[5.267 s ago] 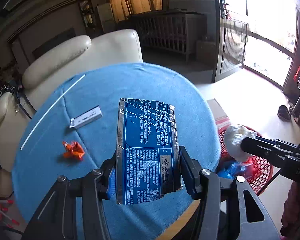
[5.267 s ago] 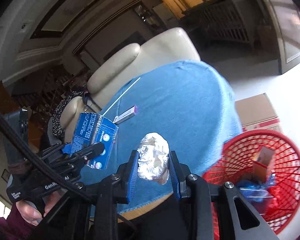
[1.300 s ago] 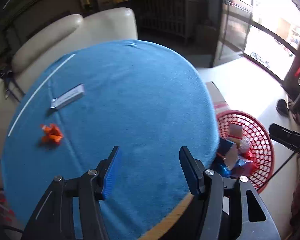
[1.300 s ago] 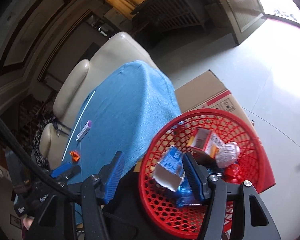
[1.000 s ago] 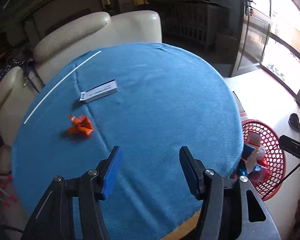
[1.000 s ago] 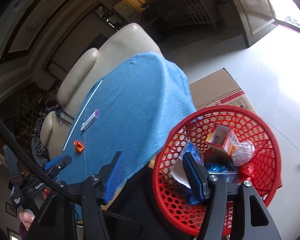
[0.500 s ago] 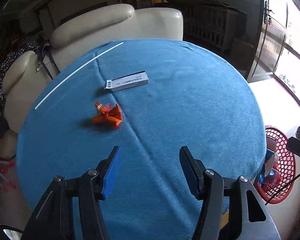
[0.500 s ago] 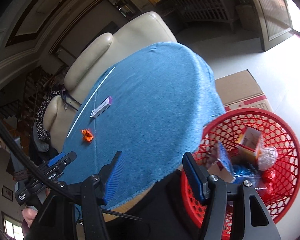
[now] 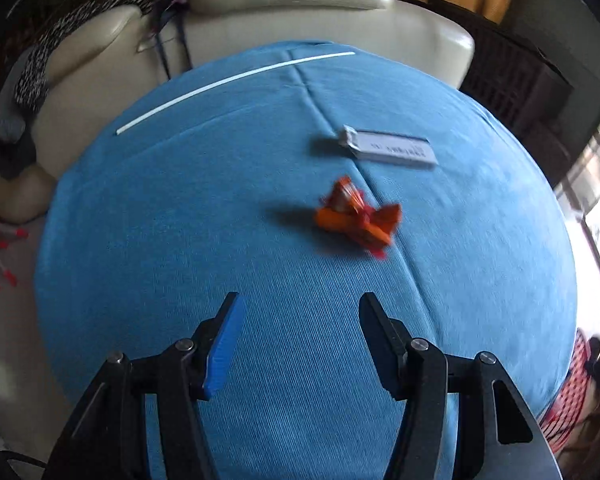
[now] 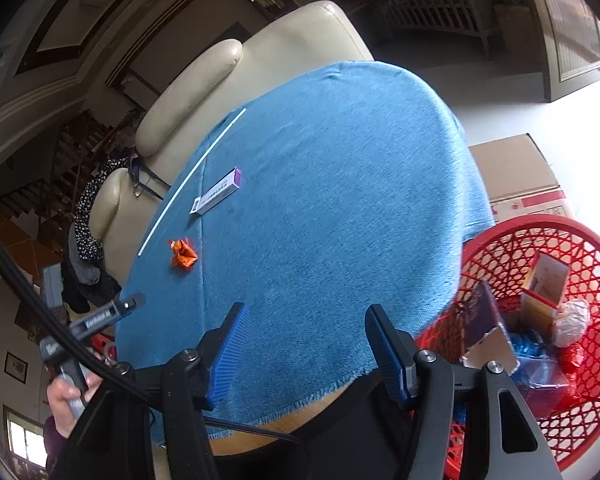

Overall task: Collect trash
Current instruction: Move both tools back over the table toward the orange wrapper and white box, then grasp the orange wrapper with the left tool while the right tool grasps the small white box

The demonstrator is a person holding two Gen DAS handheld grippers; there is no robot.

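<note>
Left wrist: left gripper (image 9: pixel 298 304) fingers (image 9: pixel 225 340) apart, empty, above blue tablecloth (image 9: pixel 180 220).

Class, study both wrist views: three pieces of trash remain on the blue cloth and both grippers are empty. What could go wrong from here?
1. The crumpled orange wrapper is small and lies flat; the open left gripper might pinch the blue tablecloth instead.
2. The thin white straw lies near the far edge and may roll off when nudged.
3. The red mesh basket sits below the table edge, so a carried small white carton could miss its rim.
</note>
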